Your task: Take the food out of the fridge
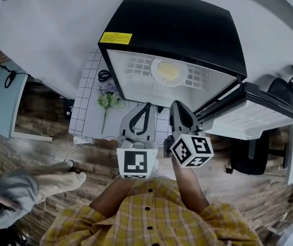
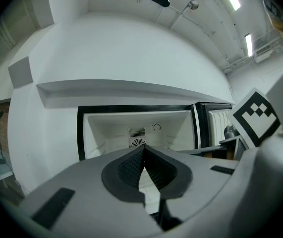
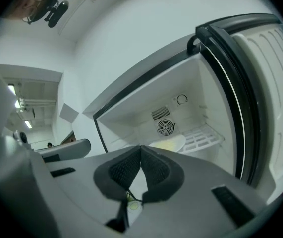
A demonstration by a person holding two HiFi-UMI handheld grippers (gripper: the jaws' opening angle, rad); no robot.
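A black mini fridge [image 1: 177,29] stands open, its door [image 1: 249,111] swung out to the right. On its white wire shelf [image 1: 136,65] sits a white plate of pale yellow food [image 1: 169,72], also seen low in the fridge as the plate [image 3: 170,143] in the right gripper view. My left gripper [image 1: 145,109] and right gripper [image 1: 179,109] hover side by side just in front of the opening. Both are shut with nothing between the pads. In the left gripper view the left gripper [image 2: 142,150] points at the fridge interior [image 2: 136,125]. The right gripper [image 3: 141,148] points at the plate.
A white gridded mat [image 1: 87,111] lies on the wooden floor left of the fridge with a flower sprig [image 1: 106,100] and a black cable [image 1: 104,76]. A black chair [image 1: 251,155] stands under the open door. A pale desk [image 1: 2,101] and grey cloth [image 1: 13,188] are at left.
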